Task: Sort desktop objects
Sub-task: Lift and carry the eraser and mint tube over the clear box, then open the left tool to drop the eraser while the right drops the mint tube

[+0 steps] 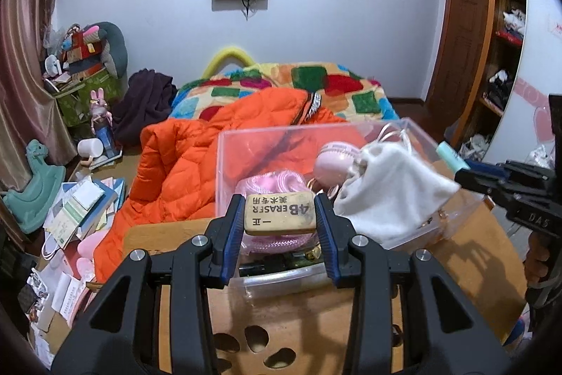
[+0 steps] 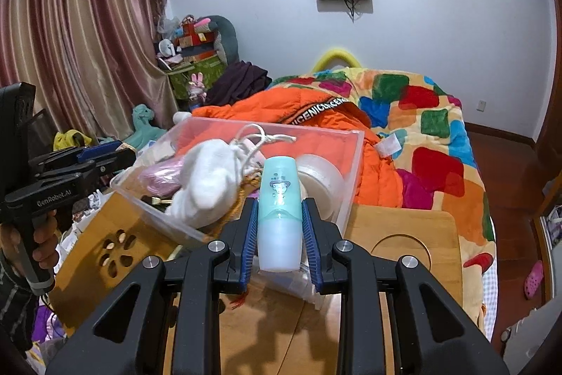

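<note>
My left gripper is shut on a tan 4B eraser and holds it over the near edge of a clear plastic box. The box holds a white drawstring pouch, a pink coiled item and a pink round object. My right gripper is shut on a teal bottle, held upright just in front of the same box. The pouch and a tape roll show inside the box. Each gripper shows in the other's view, the right one and the left one.
The box rests on a wooden lap desk with paw-shaped cutouts and a round cup recess. Behind it lie an orange jacket and a colourful blanket. Books and papers are piled at the left.
</note>
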Demonstrator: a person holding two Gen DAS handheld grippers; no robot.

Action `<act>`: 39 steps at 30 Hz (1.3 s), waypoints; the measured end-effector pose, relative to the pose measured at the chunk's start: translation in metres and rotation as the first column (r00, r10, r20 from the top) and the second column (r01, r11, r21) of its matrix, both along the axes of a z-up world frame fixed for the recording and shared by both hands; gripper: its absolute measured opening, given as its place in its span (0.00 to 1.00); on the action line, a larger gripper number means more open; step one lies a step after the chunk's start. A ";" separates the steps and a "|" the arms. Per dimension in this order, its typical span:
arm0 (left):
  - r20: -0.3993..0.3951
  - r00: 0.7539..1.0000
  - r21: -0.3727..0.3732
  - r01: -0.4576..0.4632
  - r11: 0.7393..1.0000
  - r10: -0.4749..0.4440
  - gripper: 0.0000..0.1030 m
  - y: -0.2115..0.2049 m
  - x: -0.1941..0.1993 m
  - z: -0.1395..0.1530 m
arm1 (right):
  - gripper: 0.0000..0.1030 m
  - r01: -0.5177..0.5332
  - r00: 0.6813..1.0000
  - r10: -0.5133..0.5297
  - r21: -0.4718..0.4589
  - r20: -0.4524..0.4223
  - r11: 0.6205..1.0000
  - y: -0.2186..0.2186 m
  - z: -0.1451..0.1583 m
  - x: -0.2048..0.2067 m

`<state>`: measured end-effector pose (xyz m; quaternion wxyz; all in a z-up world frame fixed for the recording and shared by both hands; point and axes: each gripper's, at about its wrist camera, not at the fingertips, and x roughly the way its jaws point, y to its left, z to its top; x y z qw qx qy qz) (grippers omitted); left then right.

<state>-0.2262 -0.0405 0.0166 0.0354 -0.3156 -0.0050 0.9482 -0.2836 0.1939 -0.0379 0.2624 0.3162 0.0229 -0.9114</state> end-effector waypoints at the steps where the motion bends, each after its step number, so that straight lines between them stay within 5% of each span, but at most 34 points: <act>1: 0.006 1.000 -0.001 0.000 1.000 0.000 0.38 0.000 -0.002 -0.003 | 0.22 0.004 1.000 -0.004 0.003 0.001 1.000 0.000 -0.001 -0.002; 19: 0.045 0.999 0.015 0.012 1.000 -0.012 0.38 0.002 -0.028 -0.017 | 0.22 0.015 1.000 -0.016 0.036 0.012 0.999 -0.004 -0.011 -0.016; 31: 0.032 0.999 -0.018 0.014 1.000 -0.014 0.55 0.006 -0.021 -0.012 | 0.26 0.028 0.999 -0.026 0.106 -0.018 0.994 -0.013 -0.008 -0.005; 39: -0.003 1.000 -0.018 0.015 1.000 -0.015 0.56 0.005 -0.008 0.000 | 0.27 0.042 0.999 -0.038 0.113 -0.035 0.993 -0.014 -0.001 0.003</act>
